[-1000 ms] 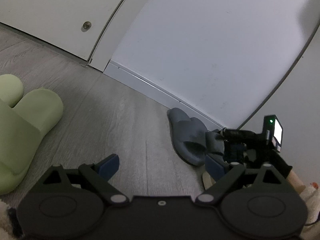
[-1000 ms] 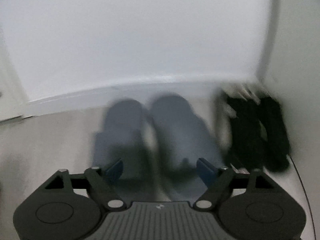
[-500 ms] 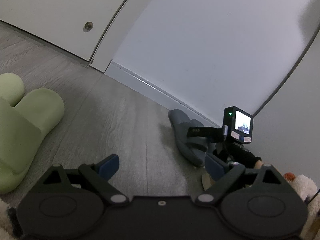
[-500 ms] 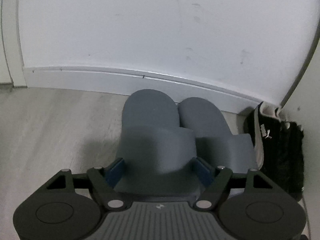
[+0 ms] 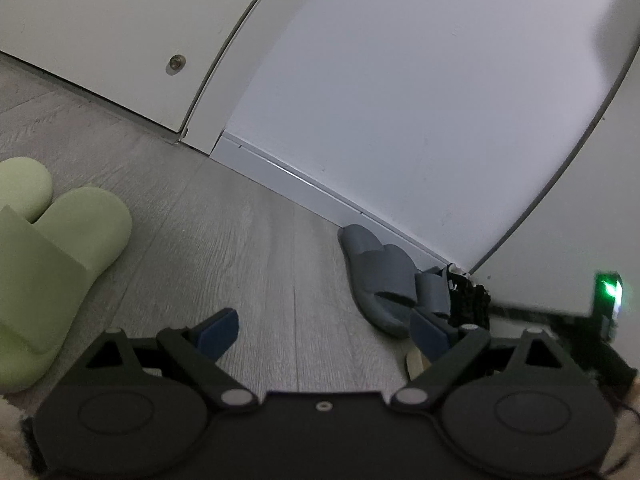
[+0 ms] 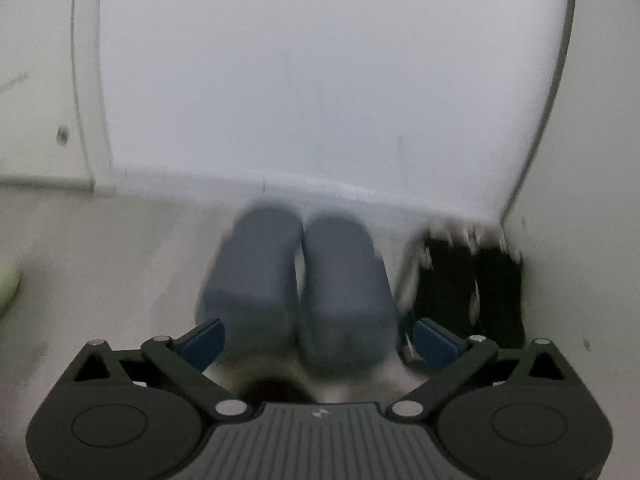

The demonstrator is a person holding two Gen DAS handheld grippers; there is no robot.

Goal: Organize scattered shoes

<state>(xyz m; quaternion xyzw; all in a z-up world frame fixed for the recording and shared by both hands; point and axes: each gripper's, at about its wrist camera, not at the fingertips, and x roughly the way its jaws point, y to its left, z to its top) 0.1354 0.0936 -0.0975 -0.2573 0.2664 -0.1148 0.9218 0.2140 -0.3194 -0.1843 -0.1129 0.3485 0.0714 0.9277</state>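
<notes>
Grey slippers (image 6: 296, 280) sit paired at the wall beside black sneakers (image 6: 472, 280); both my fingers spread, empty (blurry feed), so I could knock them askew.

No readable txt, labels or nos. anywhere; right view blurred.

Home hallway: slippers (image 5: 376, 276) on wood-look floor (image 5: 224, 232) by door (image 5: 100, 32).

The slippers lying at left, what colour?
Light green slippers, plain; the left wrist view shows them best.
</notes>
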